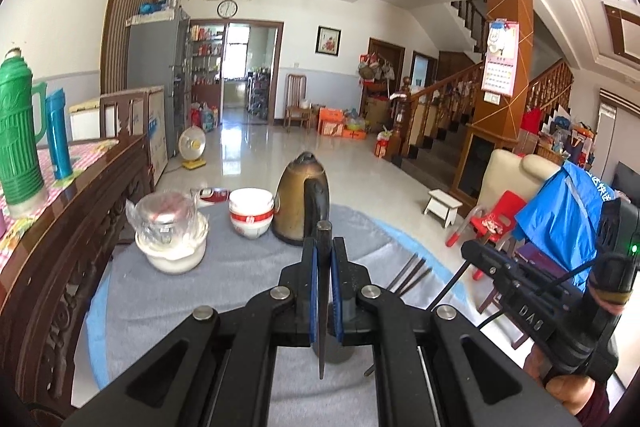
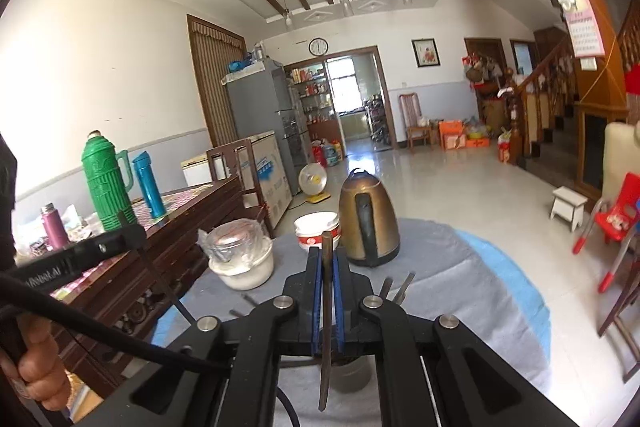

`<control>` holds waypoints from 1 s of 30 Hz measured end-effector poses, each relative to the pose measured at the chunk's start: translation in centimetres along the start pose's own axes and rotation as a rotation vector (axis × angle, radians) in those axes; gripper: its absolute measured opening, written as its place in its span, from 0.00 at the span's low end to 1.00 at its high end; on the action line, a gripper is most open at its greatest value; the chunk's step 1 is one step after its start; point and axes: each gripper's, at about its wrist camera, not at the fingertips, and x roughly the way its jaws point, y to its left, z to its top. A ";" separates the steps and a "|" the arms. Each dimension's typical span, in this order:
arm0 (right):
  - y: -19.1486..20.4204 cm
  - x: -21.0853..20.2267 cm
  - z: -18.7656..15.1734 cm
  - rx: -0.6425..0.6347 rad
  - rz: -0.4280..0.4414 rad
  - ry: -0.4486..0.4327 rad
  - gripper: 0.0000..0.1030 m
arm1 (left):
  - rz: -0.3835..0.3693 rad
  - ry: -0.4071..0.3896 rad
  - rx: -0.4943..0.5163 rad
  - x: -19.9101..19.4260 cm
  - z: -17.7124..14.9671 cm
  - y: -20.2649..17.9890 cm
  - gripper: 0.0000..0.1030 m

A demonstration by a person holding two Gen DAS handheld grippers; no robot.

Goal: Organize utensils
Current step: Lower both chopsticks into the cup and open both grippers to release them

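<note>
Left gripper (image 1: 324, 251): blue-padded black fingers clamped on one dark, slender chopstick (image 1: 322, 307), held upright, tapered end down. Right gripper (image 2: 327, 259): same clamp on a second chopstick (image 2: 326, 327). More chopsticks (image 1: 412, 273) lie flat on the grey fleecy surface (image 1: 240, 279). Behind: tarnished brass-coloured kettle (image 1: 300, 203), white bowls (image 1: 251, 213) with red band. Right gripper's side reads "DAS" (image 1: 530, 321).
</note>
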 end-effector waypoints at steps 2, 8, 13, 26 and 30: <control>0.1 0.2 0.4 -0.020 -0.016 -0.014 0.06 | -0.007 -0.015 0.003 0.2 0.5 -0.3 0.06; 0.5 0.8 1.7 -0.055 -0.044 -0.060 0.06 | -0.013 -0.050 0.011 1.2 2.1 -0.8 0.06; 0.5 2.3 2.8 -0.070 -0.057 -0.077 0.06 | -0.022 -0.077 0.008 2.2 3.2 -1.3 0.06; -0.6 6.6 1.8 -0.033 -0.057 -0.040 0.06 | -0.002 -0.089 -0.010 7.8 2.1 -1.9 0.06; -0.9 6.9 0.9 -0.041 -0.061 -0.022 0.06 | 0.007 -0.052 -0.031 9.5 0.9 -1.5 0.06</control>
